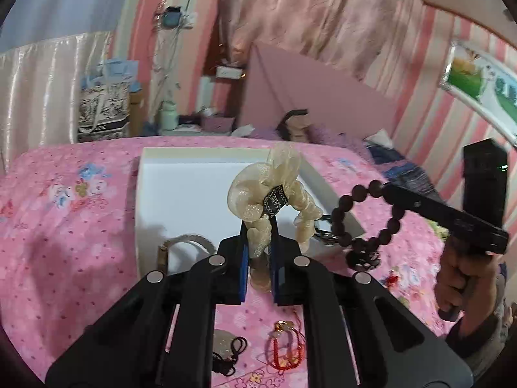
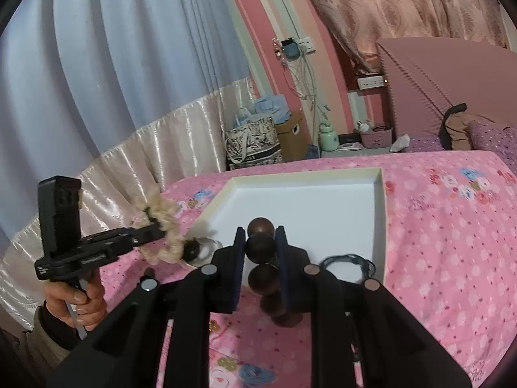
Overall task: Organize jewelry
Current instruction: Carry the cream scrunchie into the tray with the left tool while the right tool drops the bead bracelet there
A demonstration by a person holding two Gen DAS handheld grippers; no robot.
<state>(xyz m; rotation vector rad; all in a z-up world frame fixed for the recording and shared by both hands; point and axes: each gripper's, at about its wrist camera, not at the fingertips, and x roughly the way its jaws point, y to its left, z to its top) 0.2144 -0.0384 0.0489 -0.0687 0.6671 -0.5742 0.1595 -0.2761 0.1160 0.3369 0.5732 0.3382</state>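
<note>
Right now both grippers hold something up over the white tray (image 1: 181,174), which sits on the pink bed cover (image 1: 64,213) just ahead and below. The left gripper (image 1: 258,226) is squeezed tight on a puffy cream scrunchie (image 1: 258,190) that curls up above the tray's near part. The right gripper (image 2: 260,242) pinches a dark bead bracelet (image 2: 261,245), whose loop hangs down by the tray's near edge. More jewelry, like a red string bracelet (image 1: 286,349), lies on the cover.
</note>
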